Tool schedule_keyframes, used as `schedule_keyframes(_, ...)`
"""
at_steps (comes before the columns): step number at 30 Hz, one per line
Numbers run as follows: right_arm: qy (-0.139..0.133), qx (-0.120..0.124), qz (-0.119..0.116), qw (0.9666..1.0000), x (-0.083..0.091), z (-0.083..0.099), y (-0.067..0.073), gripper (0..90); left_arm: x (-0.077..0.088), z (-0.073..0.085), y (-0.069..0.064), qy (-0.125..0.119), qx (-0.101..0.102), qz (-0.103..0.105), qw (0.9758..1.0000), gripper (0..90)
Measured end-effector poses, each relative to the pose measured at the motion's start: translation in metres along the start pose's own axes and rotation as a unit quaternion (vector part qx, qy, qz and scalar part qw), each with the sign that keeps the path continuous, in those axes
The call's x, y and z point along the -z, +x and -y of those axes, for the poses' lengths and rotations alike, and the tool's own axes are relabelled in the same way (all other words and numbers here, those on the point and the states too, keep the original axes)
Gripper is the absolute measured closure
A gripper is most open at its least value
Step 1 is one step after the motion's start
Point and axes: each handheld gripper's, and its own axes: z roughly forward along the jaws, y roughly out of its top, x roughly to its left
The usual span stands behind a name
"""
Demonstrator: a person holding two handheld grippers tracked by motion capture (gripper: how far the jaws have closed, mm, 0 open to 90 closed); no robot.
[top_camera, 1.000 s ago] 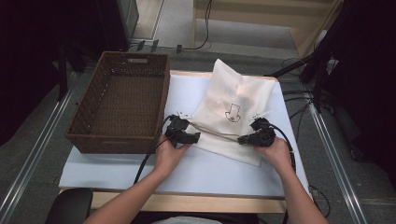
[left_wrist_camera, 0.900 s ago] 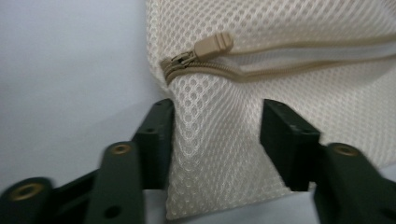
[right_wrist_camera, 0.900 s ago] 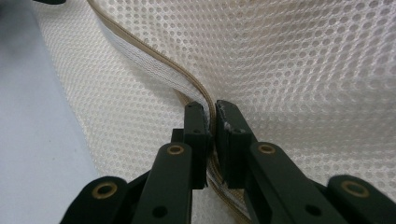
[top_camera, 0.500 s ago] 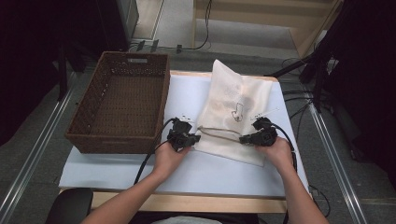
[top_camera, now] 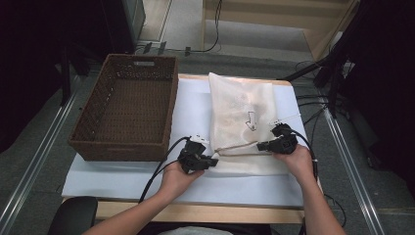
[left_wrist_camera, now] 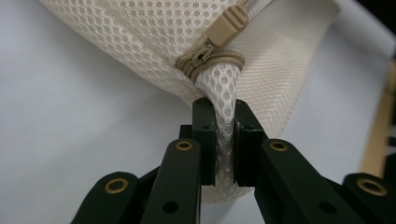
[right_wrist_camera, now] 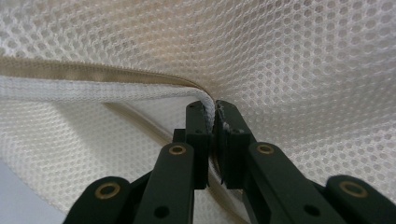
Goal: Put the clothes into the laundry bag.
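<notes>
now the cream mesh bag (top_camera: 240,112) lay flat on the white counter (top_camera: 122,174), just right of the brown wicker basket (top_camera: 127,112). the left gripper (top_camera: 211,160) sat at the bag's near left corner; its jaws had just been closing and were clamped on a fold of mesh (left_wrist_camera: 224,116) right below the tan zipper pull (left_wrist_camera: 219,32). the right gripper (top_camera: 262,145) held the near right part of the bag's edge, its jaws pressed together on the mesh (right_wrist_camera: 214,112) beside the tan zipper tape (right_wrist_camera: 93,70). both hands rested near the counter's front edge.
</notes>
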Motion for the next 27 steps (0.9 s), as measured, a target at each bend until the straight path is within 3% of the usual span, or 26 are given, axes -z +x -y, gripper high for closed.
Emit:
schedule_keyframes(6,-0.010,0.013,-0.008,0.9998,0.008,0.001,0.003,84.3,0.005,-0.002,0.003,-0.008,-0.010,-0.015,0.9998,73.1)
schedule_keyframes(8,-0.012,0.014,-0.007,0.9998,0.009,0.001,0.004,82.6,0.008,-0.004,0.003,-0.006,-0.013,-0.013,0.9998,64.6)
schedule_keyframes(13,-0.035,0.022,-0.012,0.9991,0.019,0.001,0.007,72.4,0.021,-0.009,0.001,-0.027,-0.025,-0.018,0.9992,43.6)
schedule_keyframes(20,-0.061,0.039,-0.009,0.9974,0.031,0.003,0.013,62.7,0.044,-0.019,0.000,-0.045,-0.026,0.008,0.9986,38.9)
schedule_keyframes(27,-0.097,0.067,-0.010,0.9930,0.043,0.004,0.025,55.9,0.060,-0.019,-0.002,-0.034,-0.042,0.023,0.9983,38.2)
